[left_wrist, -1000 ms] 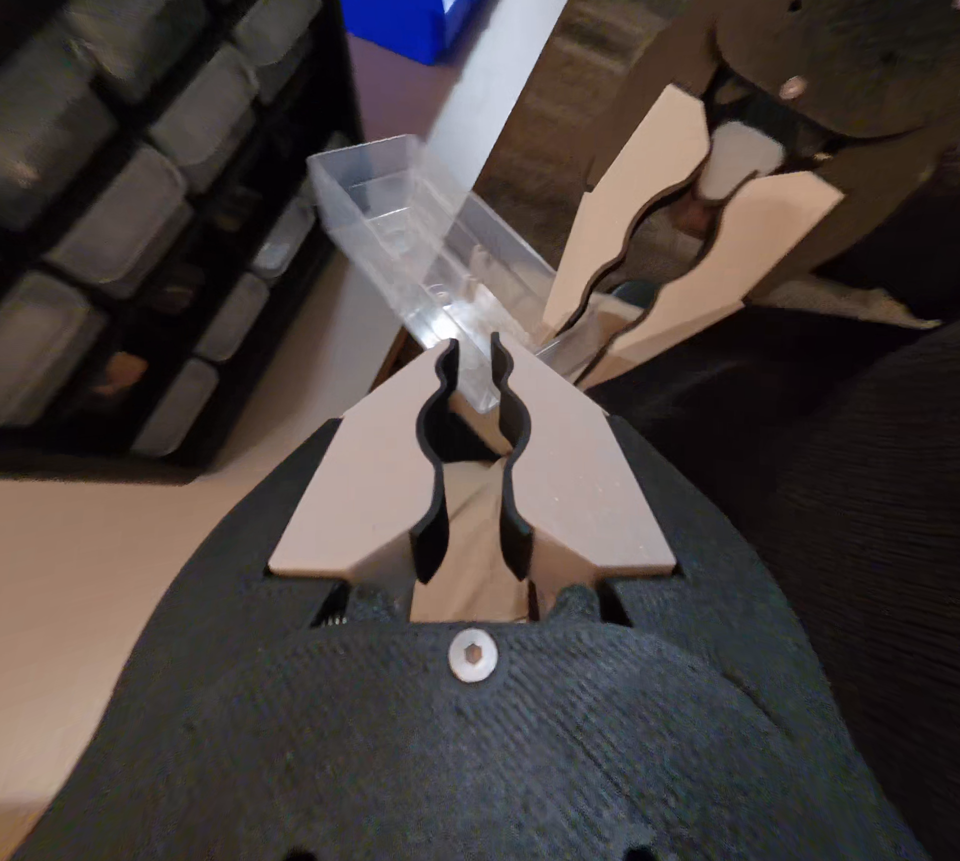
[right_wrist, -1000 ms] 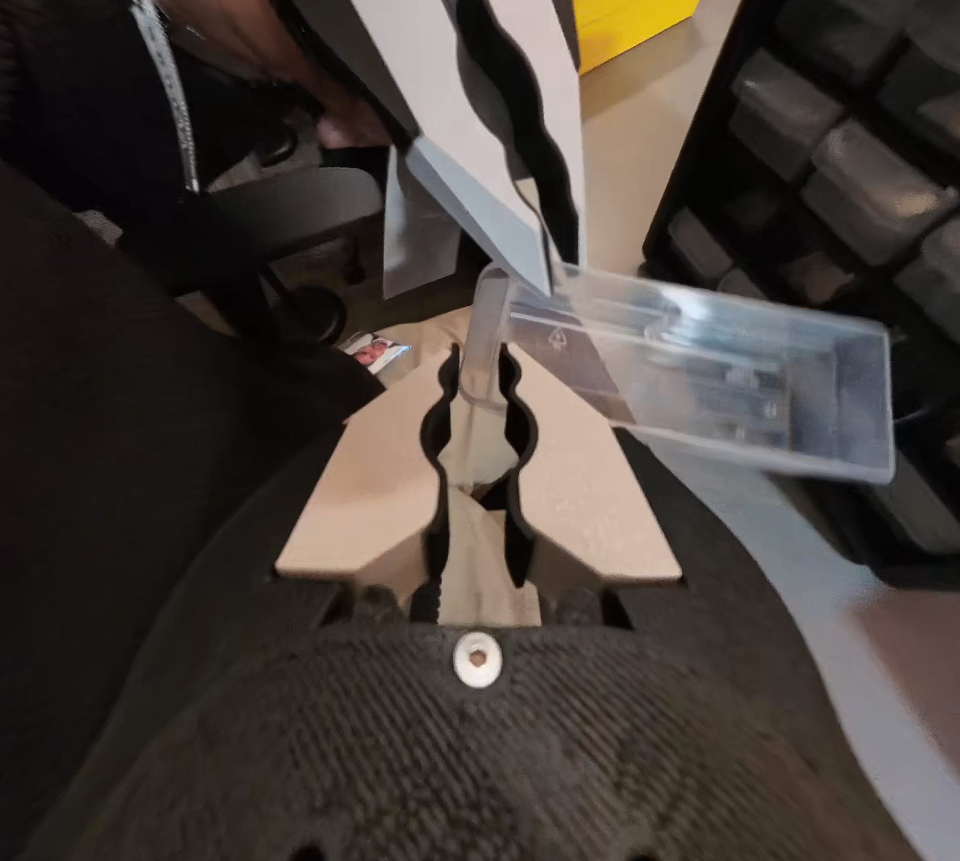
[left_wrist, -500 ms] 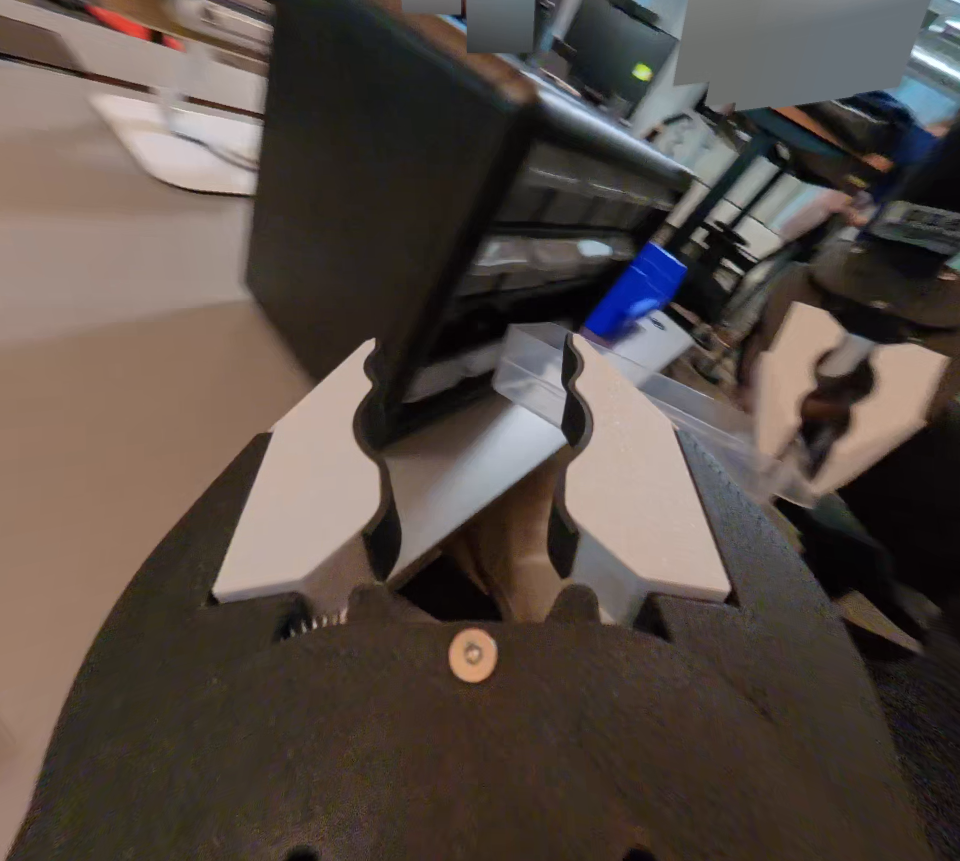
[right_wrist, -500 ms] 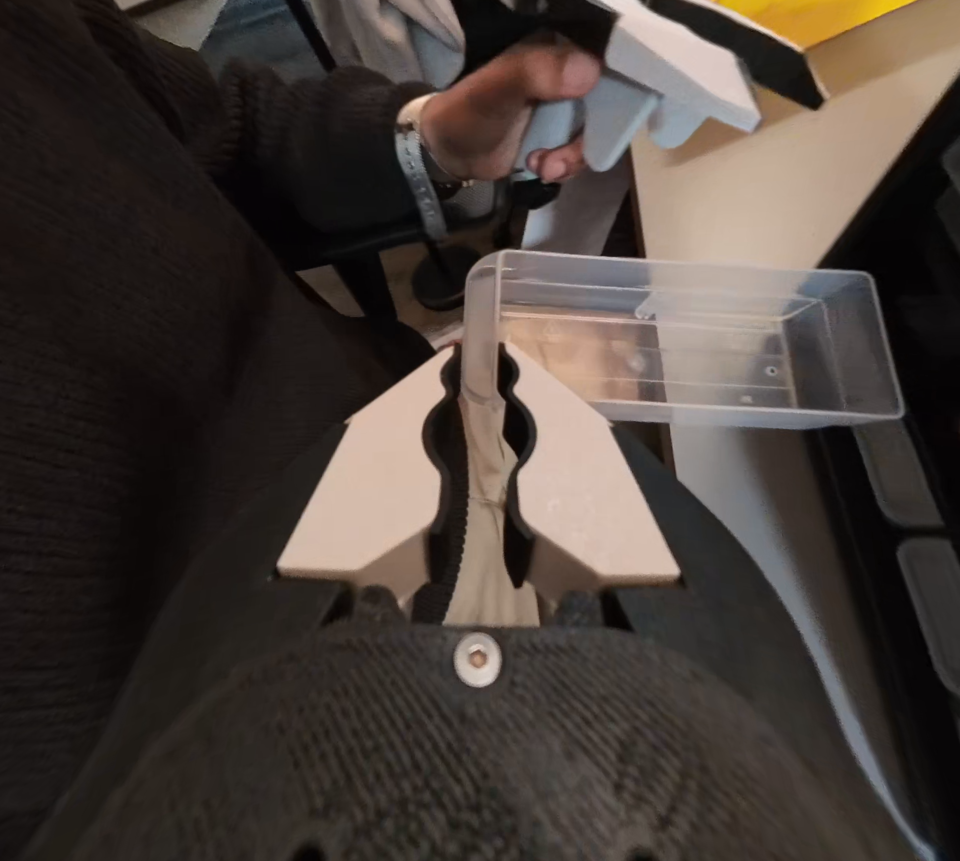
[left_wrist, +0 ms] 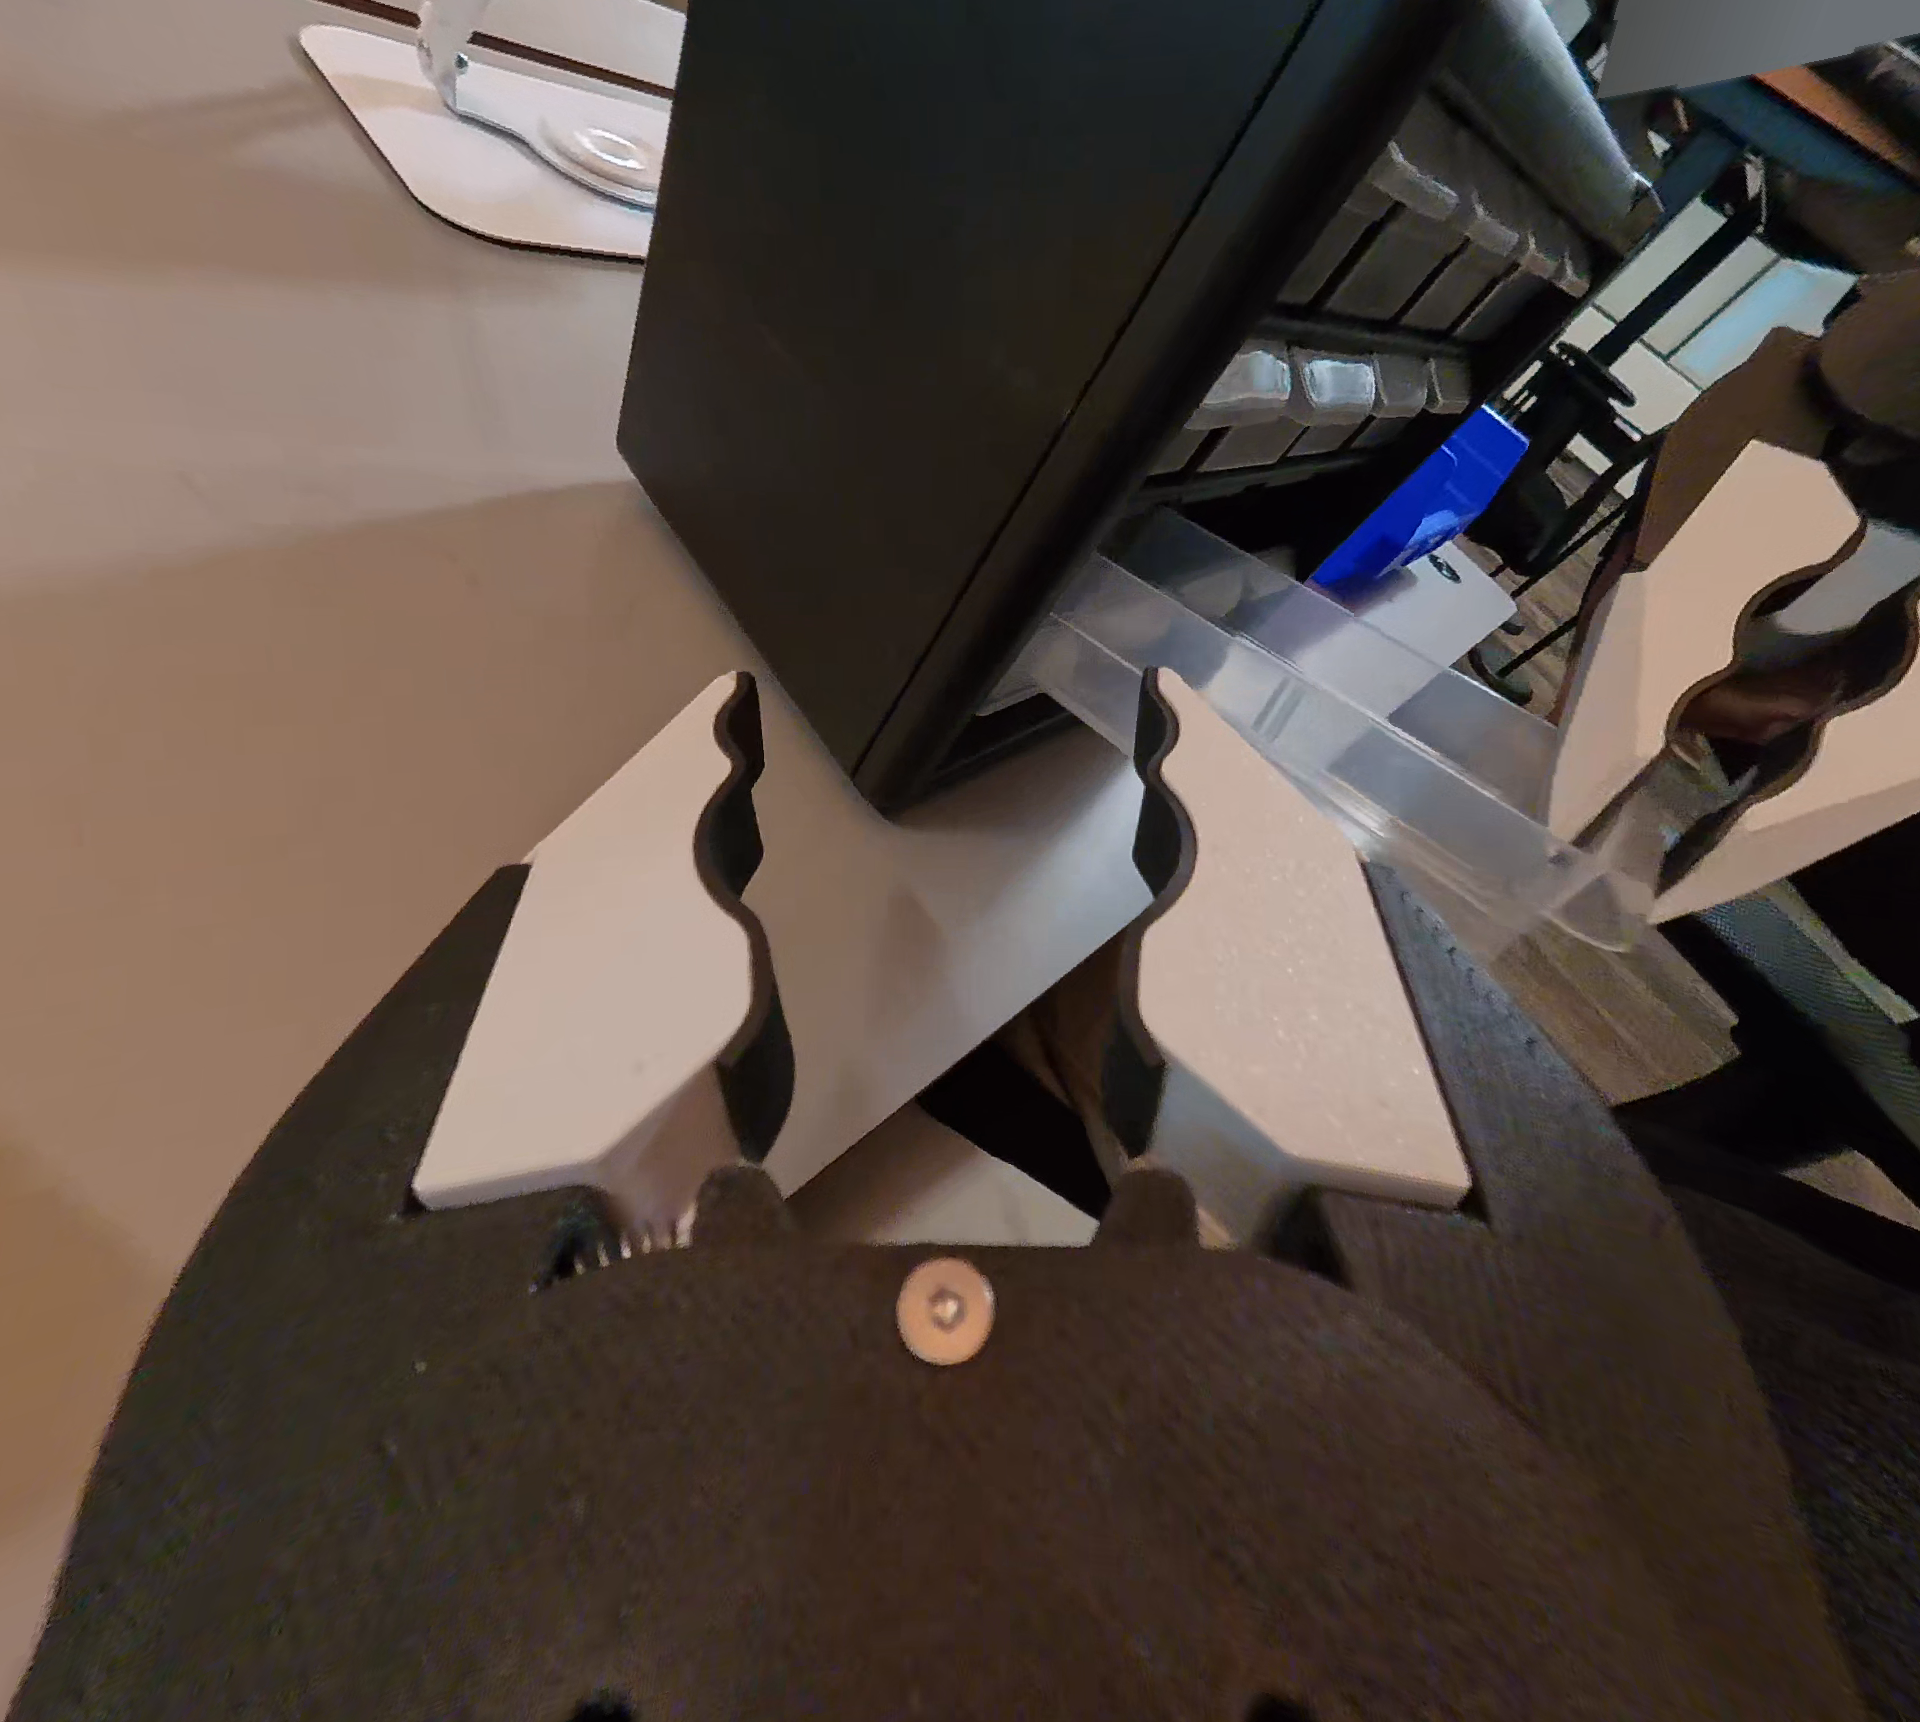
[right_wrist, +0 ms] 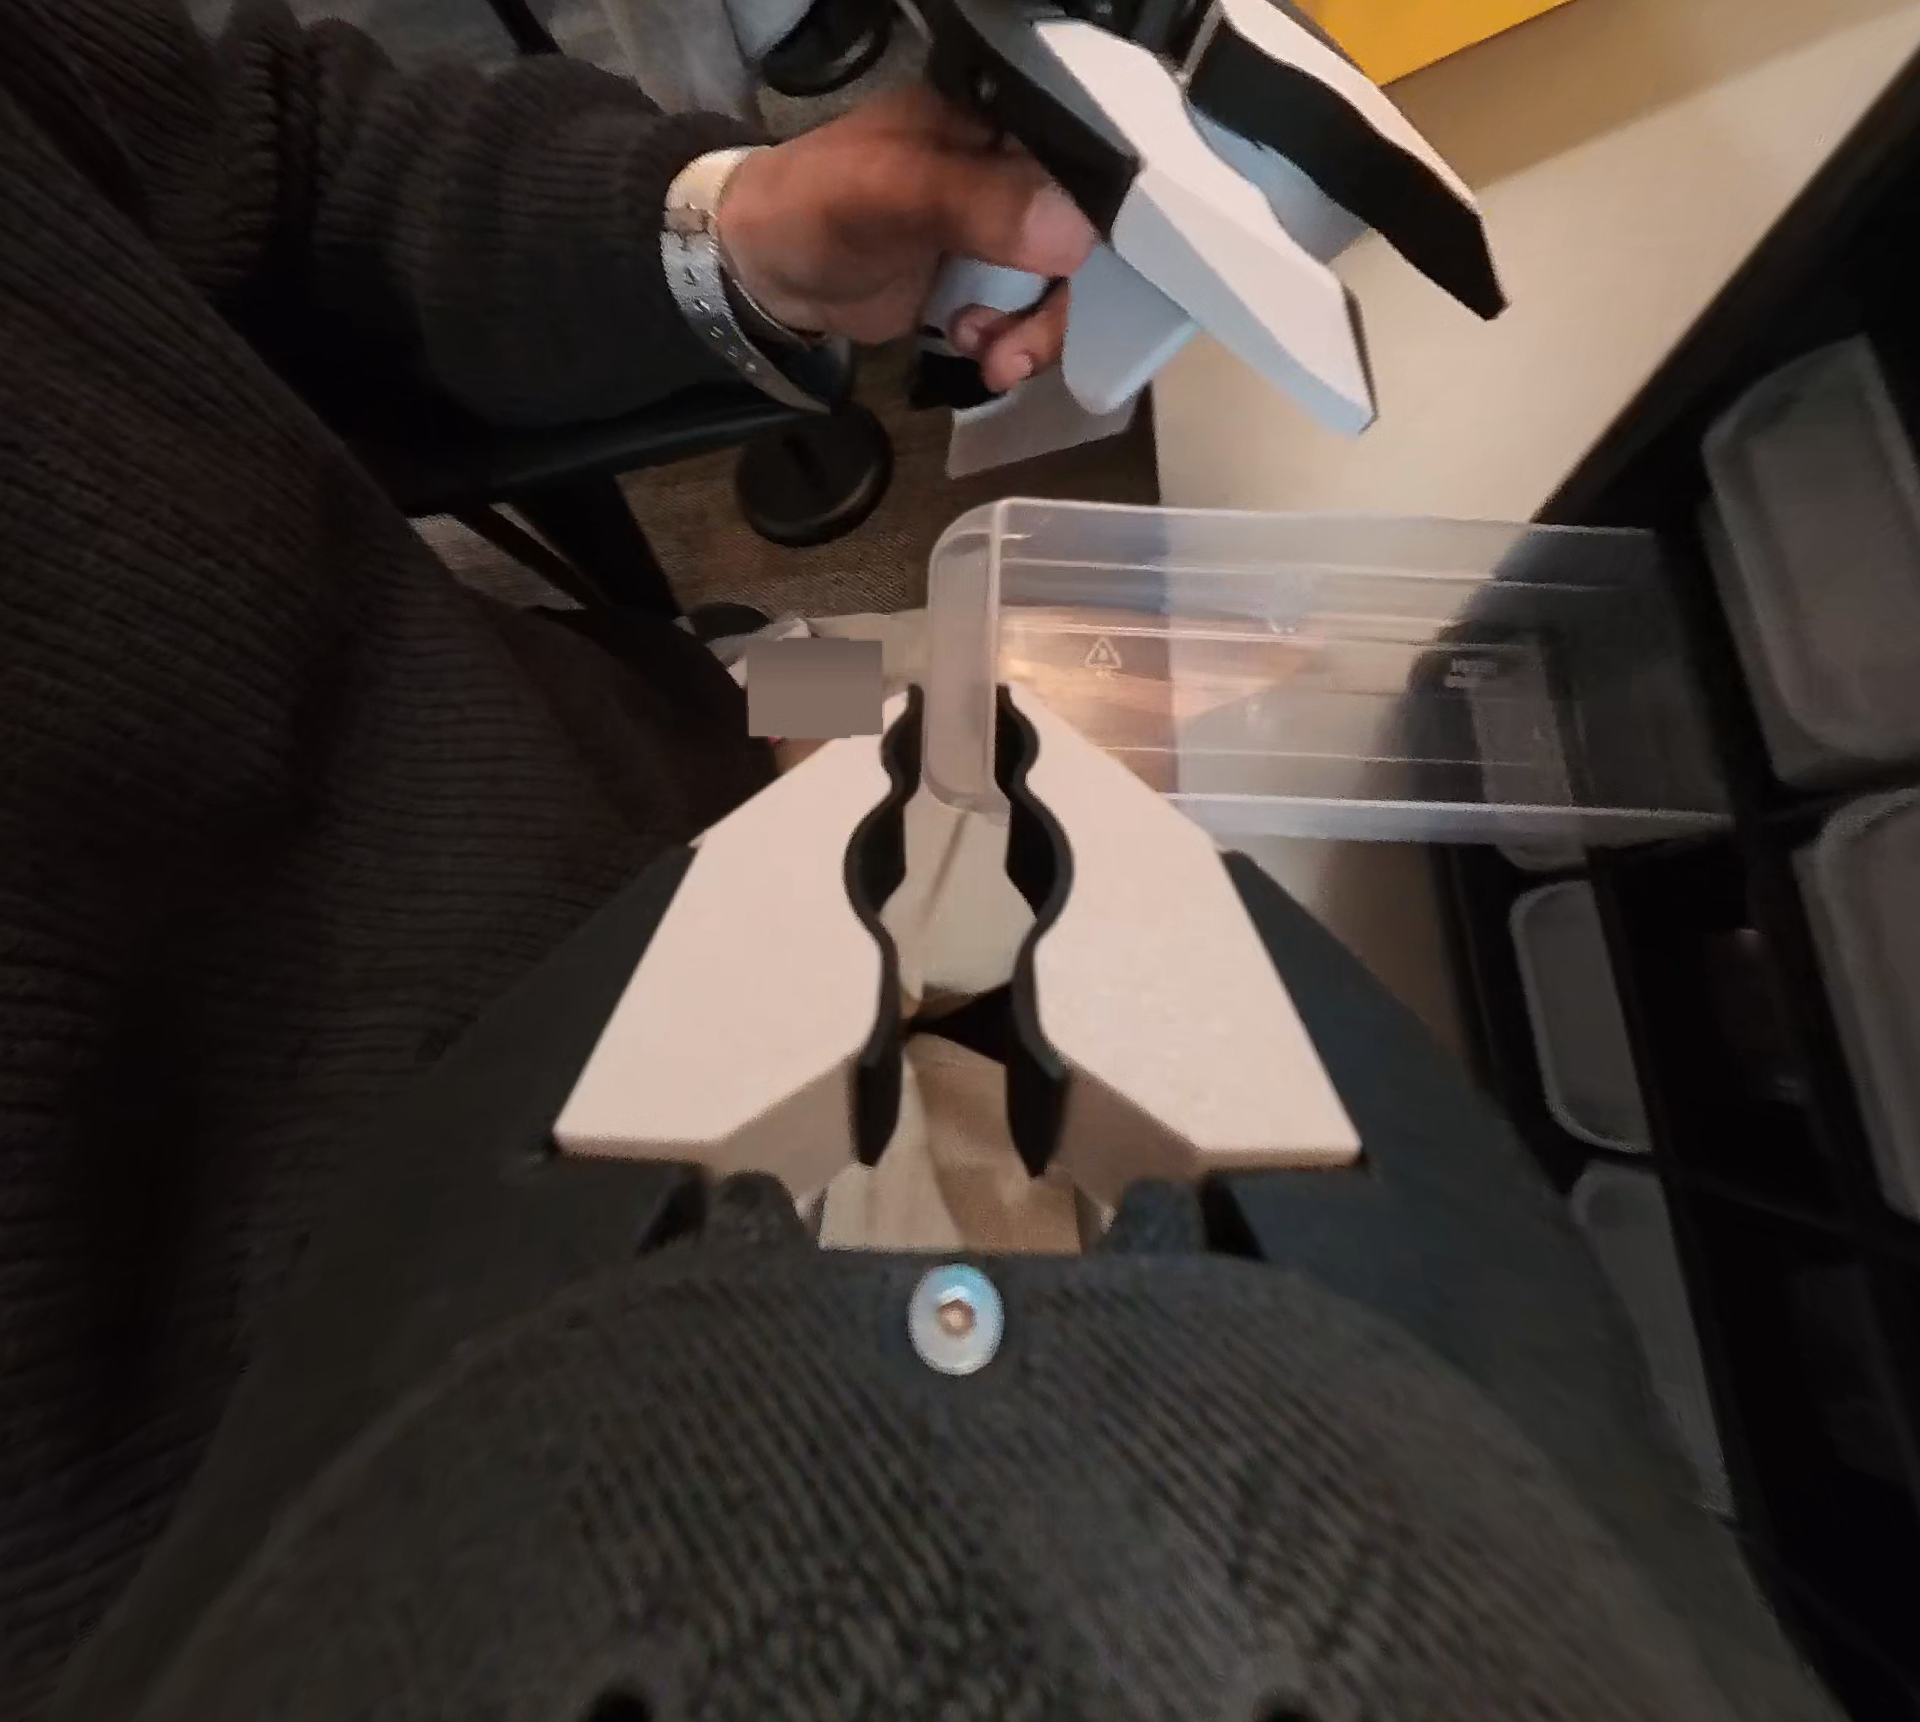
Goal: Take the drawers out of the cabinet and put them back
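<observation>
We hold the clear plastic drawer [right_wrist: 1299, 685] by its front lip with the right gripper [right_wrist: 956, 737], whose fingers [right_wrist: 1132, 924] are closed on that lip, and the back end of the drawer is already at a slot in the black drawer cabinet [left_wrist: 987, 238], so we judge that we are putting it back. In the left wrist view the drawer stands out from a low row of the cabinet near its corner, and we cannot tell how deep it has gone in. The left gripper [left_wrist: 945, 737] is empty with its fingers [left_wrist: 613, 976] wide apart; it hovers above the beige surface [left_wrist: 260, 529] just beside the lower corner of the cabinet and touches nothing. To do this step well, we think the drawer must be kept level and in line with its slot, because a small tilt could make its side walls catch on the frame. The push should go straight along the length of the drawer, slowly, and the grip on the lip should remain firm until the front comes even with the frosted drawers [right_wrist: 1829, 592] around it. The cabinet looks light enough to slide, so the free left gripper could rest against its side wall to hold it steady while we push.
</observation>
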